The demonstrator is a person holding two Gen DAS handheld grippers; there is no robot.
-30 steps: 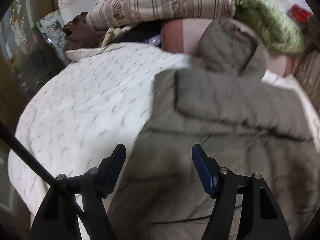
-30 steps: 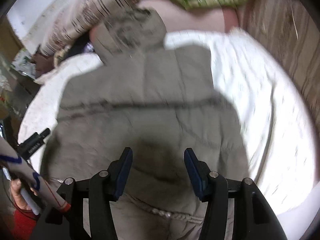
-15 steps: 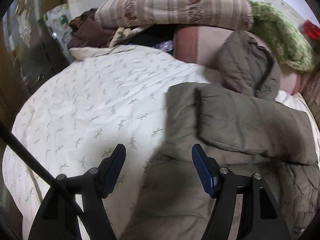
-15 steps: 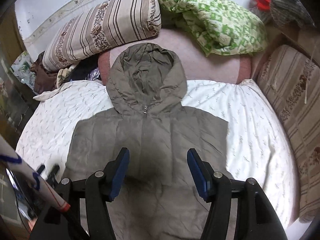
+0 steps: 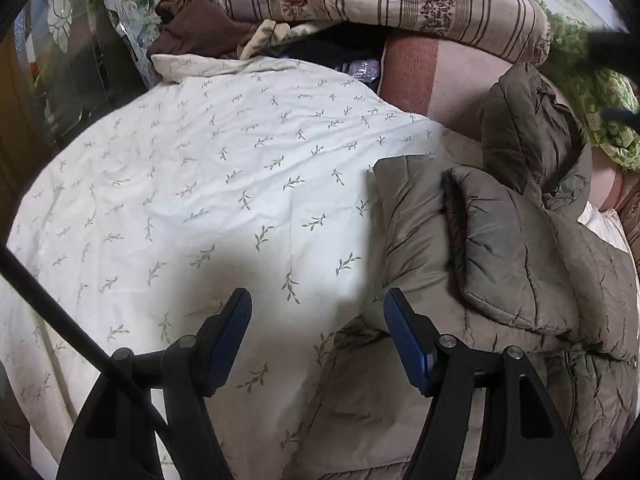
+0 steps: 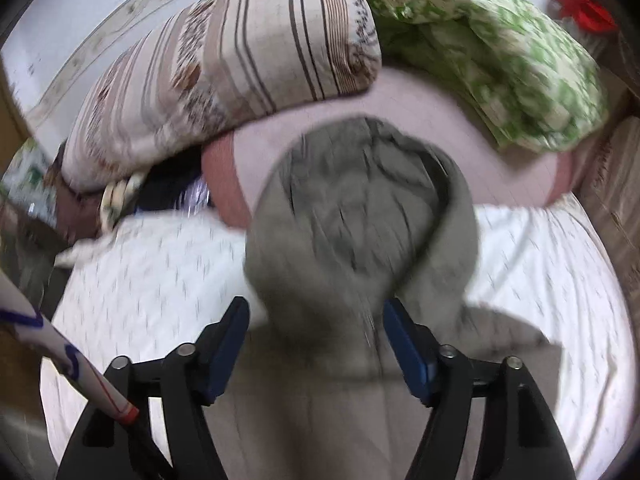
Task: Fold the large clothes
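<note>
Olive puffer jacket (image 5: 500,264) sleeve folded in; right gripper (image 6: 316,344), jaws just widened and empty, nears hood (image 6: 360,208); left gripper (image 5: 318,332) apart, empty. Next: fold hood down.

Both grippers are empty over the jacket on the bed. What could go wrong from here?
1. The sleeve folded over the jacket looks puffy; it may spring open.
2. The right gripper, jaws just opening, is nearing the hood; it could drag it crooked.
3. The left gripper could pinch the bedspread too.
</note>
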